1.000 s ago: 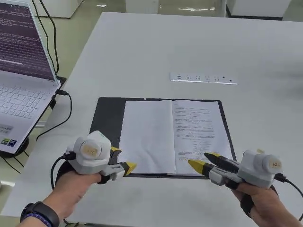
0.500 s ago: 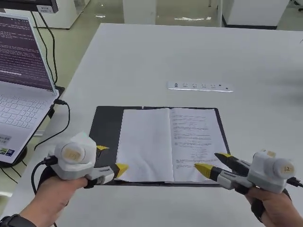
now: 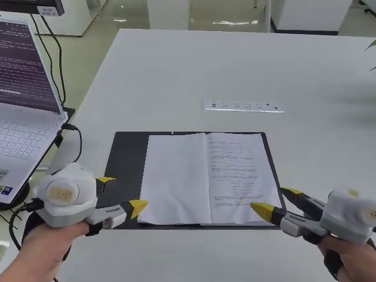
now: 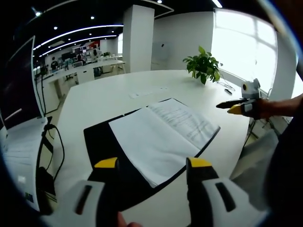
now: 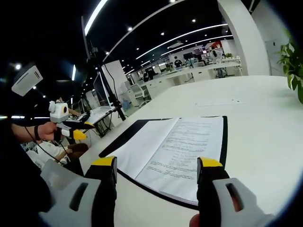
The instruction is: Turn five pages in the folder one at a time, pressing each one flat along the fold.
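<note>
Two sets of fingers spread, holding nothing; left gripper point(image 3: 122, 192) and right gripper point(image 3: 276, 200) flank the open folder point(image 3: 176, 176) on the white surface point(image 3: 205, 59); laptop point(image 3: 23, 106) far left; both have drawn outward since.

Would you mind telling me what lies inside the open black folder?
Inside the folder lie white pages: a blank page on the left, a printed page on the right. Sheets beneath them are covered.
</note>
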The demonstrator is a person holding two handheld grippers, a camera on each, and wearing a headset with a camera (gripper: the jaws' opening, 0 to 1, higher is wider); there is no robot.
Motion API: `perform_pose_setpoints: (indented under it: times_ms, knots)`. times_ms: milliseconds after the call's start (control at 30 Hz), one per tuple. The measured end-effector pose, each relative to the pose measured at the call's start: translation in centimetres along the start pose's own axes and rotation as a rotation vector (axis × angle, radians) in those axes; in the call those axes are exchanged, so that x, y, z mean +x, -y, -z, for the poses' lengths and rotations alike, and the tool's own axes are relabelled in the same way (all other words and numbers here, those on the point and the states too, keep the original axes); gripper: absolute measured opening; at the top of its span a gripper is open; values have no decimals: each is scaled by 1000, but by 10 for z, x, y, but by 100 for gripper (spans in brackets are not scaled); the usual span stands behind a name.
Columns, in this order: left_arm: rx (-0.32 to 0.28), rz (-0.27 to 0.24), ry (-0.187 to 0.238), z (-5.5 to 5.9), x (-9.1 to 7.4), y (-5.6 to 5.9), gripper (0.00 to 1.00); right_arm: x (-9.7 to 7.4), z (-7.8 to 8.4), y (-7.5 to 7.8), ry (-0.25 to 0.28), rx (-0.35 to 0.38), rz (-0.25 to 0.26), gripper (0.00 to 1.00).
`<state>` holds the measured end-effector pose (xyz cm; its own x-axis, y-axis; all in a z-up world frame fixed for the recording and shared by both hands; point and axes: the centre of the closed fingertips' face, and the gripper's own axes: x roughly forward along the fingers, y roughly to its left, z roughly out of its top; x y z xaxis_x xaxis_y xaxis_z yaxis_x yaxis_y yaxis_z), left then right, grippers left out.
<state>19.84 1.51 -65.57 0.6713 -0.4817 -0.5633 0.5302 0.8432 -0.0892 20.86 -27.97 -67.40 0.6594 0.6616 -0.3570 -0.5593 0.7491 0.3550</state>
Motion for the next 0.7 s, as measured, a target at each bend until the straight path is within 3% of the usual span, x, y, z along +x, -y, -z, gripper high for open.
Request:
perform_pose_setpoints:
  times_ms: [433,600,700]
  knots:
    - [-47,-64,9,3,-21,-14,65,-20,0,-5,11,5,32,75]
    - [-59,-73,18,1,-23,-15,65,-27,0,-2,6,-6,45,76]
    - [-51,-65,22,-4,-20,-10,65,-32,-3,0,18,2,52,76]
